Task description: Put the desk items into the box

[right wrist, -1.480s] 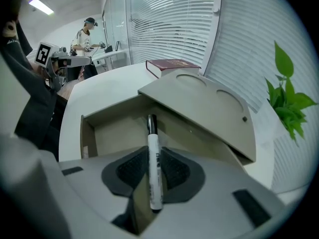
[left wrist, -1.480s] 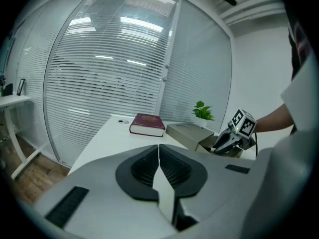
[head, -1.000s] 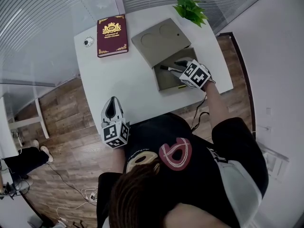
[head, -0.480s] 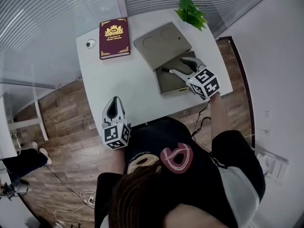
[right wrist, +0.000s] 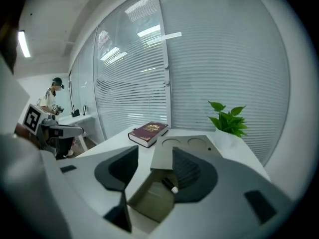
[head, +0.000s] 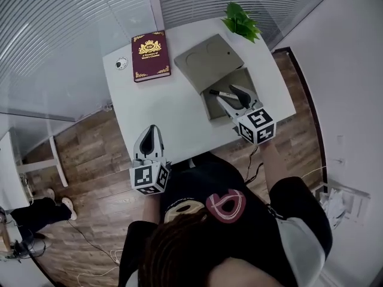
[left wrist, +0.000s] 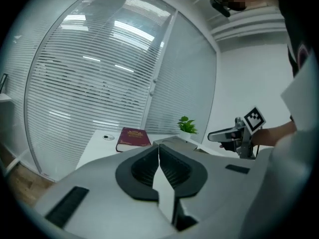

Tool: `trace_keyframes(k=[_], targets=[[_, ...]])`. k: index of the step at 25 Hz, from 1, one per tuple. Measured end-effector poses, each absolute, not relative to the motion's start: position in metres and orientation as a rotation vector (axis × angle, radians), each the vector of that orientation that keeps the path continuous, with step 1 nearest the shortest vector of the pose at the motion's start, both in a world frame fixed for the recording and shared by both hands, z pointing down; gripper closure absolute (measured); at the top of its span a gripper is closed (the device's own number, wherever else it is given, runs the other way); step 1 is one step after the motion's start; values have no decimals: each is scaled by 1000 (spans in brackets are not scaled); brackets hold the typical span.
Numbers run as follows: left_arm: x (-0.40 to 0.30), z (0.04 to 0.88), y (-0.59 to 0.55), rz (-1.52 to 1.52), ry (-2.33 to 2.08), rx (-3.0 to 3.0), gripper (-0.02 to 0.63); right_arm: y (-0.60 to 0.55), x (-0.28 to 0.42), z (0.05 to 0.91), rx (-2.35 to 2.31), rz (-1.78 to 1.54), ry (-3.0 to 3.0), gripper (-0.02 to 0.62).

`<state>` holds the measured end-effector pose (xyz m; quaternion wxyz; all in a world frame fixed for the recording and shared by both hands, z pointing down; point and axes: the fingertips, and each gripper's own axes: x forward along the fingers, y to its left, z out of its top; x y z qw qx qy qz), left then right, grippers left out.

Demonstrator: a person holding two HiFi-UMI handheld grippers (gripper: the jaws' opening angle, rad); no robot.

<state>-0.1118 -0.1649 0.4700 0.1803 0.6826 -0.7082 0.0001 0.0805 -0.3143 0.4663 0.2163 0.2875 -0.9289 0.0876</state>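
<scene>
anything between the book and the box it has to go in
Yes: the box's open lid lies flat on the table between the book and the box, so the book would likely have to pass over it. The open right gripper hangs above the box, where a marker lies.

This looks like an office. Glass partition walls (head: pixel 72 28) fitted with horizontal blinds close off 2 sides of the room. A plain white bench (head: pixel 179 109) stands beside them on wood-look flooring (head: pixel 84 154). A small potted plant (head: pixel 240 21) and a dark red hardback book (head: pixel 150 55) sit on the bench. Further off, the right gripper view shows another white desk (right wrist: pixel 83 117) with a person (right wrist: pixel 54 94) standing at it, and a strip ceiling light (right wrist: pixel 22 43) overhead.
</scene>
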Motion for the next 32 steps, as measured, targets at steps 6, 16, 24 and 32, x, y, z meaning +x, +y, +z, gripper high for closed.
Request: trace_keyframes(k=[6,16,24,32], targets=[[-110,455,-165,-12,-1986,2017,586,-291,79,461,1048,320,-2602,387],[-104,452,-153,-41,-1931,2089,586,-232,47,468,1106,290,-2652,456],[-97,454,-148,-30,-1868,2146,586,-207,34,466,1152,256,-2679,579],[-92,458,-156,-25,-1817,2183,586,-217,50,474,1275,252,-2579,586]])
